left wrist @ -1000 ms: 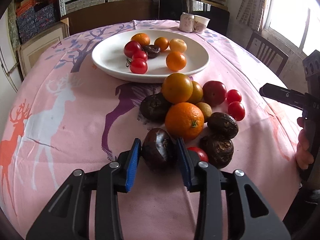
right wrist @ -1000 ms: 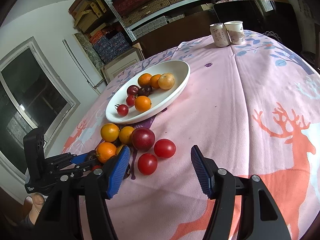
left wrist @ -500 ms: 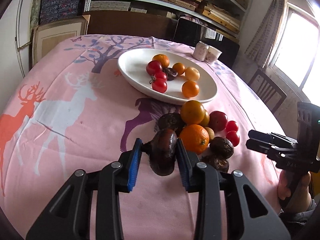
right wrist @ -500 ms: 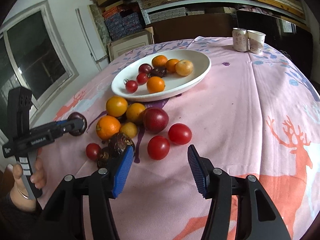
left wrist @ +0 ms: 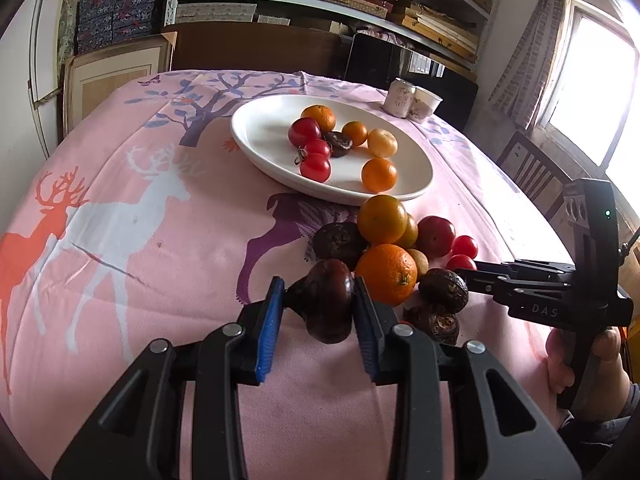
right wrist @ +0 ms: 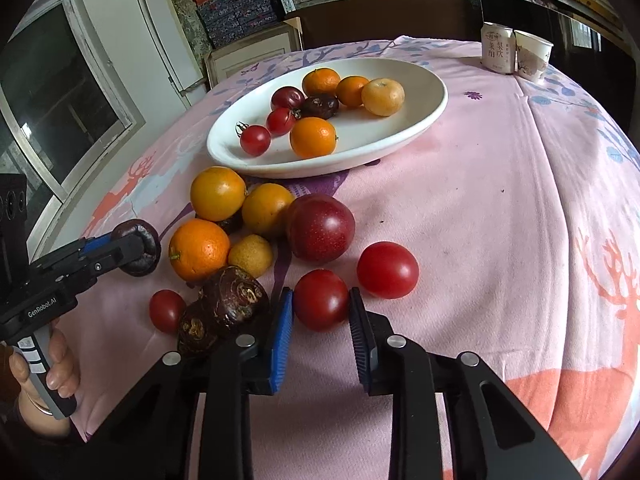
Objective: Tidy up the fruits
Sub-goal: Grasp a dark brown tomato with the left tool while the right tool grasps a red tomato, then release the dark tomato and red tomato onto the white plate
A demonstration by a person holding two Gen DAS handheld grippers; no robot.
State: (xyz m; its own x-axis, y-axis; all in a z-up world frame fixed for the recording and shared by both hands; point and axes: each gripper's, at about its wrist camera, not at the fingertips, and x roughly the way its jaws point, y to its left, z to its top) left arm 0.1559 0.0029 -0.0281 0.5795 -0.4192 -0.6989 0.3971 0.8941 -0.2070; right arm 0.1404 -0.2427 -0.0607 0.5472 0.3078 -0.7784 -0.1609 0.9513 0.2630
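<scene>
While the left gripper [left wrist: 318,304] clamps a smooth dark brown fruit [left wrist: 326,300] between its blue ribbed pads, lifted clear of the cloth, that fruit's lower part is half hidden by the fingers, and its kind is hard to make out. Just right of it, the loose pile sits on the pink deer-print tablecloth [left wrist: 140,240]: a dimpled orange [left wrist: 386,274], wrinkled dark fruits [left wrist: 444,290] partly covered by the gripper, and a glossy plum [right wrist: 320,228]. The right gripper [right wrist: 320,312] has its narrow jaws pressed on a shiny round tomato [right wrist: 320,300] lying on the cloth, its underside hidden. Beyond, the oval white plate [right wrist: 420,112] holds oranges and small tomatoes. A can [right wrist: 496,50] and paper cup stand at the far edge.
</scene>
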